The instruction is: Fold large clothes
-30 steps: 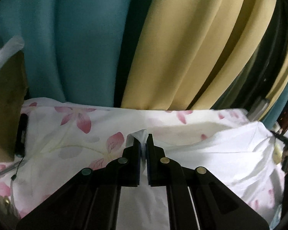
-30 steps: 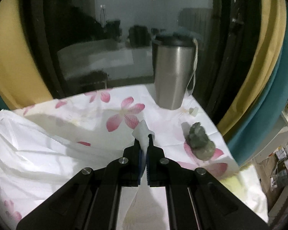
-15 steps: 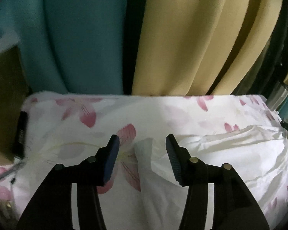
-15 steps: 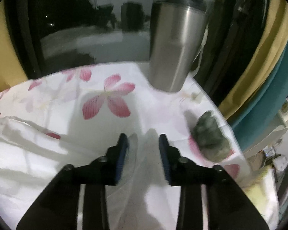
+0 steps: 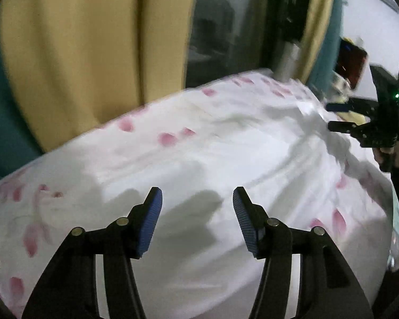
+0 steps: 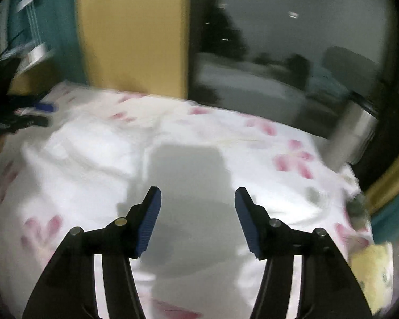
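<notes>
A large white garment (image 5: pixel 226 164) lies spread and wrinkled on a table covered with a white cloth with pink flowers (image 5: pixel 170 138). It also shows in the right wrist view (image 6: pixel 93 164). My left gripper (image 5: pixel 196 199) is open and empty above the garment. My right gripper (image 6: pixel 198 199) is open and empty above the garment and the flowered cloth (image 6: pixel 292 156). The right gripper shows at the right edge of the left wrist view (image 5: pixel 369 130), and the left gripper at the left edge of the right wrist view (image 6: pixel 21 119). Both views are blurred.
Yellow (image 5: pixel 79 53) and teal curtains and a dark window (image 6: pixel 279 40) stand behind the table. A steel tumbler (image 6: pixel 356 133) stands at the back right. A small grey-green object (image 6: pixel 359 210) and a yellow cloth (image 6: pixel 372 271) lie near the right edge.
Both grippers were shut on corners of the garment, then opened and let go. Both have since pulled back and turned inward, and the jaws are wider open.
</notes>
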### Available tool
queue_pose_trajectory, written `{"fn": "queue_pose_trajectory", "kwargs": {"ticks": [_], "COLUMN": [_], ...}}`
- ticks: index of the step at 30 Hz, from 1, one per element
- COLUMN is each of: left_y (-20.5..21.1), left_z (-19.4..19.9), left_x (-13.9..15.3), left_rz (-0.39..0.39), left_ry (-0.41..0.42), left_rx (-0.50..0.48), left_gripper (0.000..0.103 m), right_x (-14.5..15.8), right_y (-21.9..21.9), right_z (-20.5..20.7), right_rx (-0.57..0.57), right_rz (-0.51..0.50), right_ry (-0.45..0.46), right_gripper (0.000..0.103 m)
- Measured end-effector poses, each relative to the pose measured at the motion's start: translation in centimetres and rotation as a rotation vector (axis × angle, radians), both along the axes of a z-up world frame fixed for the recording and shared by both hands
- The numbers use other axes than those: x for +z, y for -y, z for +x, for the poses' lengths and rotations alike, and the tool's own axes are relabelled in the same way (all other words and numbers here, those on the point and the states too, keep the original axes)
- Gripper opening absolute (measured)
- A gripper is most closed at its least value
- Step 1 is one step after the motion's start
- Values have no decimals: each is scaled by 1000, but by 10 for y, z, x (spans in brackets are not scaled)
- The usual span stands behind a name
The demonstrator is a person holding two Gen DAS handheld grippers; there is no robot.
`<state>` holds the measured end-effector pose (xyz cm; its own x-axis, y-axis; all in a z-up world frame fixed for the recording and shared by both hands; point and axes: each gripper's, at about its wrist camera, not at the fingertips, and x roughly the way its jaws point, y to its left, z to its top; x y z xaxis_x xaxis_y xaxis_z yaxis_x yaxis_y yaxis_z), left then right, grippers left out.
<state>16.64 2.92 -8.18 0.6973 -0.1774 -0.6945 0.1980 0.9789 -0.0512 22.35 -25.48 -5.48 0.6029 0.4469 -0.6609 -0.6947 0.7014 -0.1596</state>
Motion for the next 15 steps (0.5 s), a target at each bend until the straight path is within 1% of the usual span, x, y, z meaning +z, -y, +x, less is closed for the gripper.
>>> {"fn": "queue_pose_trajectory", "kwargs": {"ticks": [2,5,8,12,15], "left_y": [14,27,34,36,36], "left_z": [3,10,12,7,8], "left_x": [-9,-17,-22,-19,-20], "left_rz": [27,57,119,142,180], "left_ry": [-25,-48,-63,-58,-50], "left_rx": [-38,-76,-87,-111,-116], "left_gripper": [59,59,59,59,58], "right_x": [-10,-21,-24,-24,-27], "right_y": [-18,-30,-34,-39,-40], "right_z": [-12,-18,-15,-18,-20], "right_rx": [55,92,83,107,131], "right_rz": [-63,-113,-131,-131,-153], "right_ry": [10,21,31,34,49], "right_gripper": [58,58,58,57,57]}}
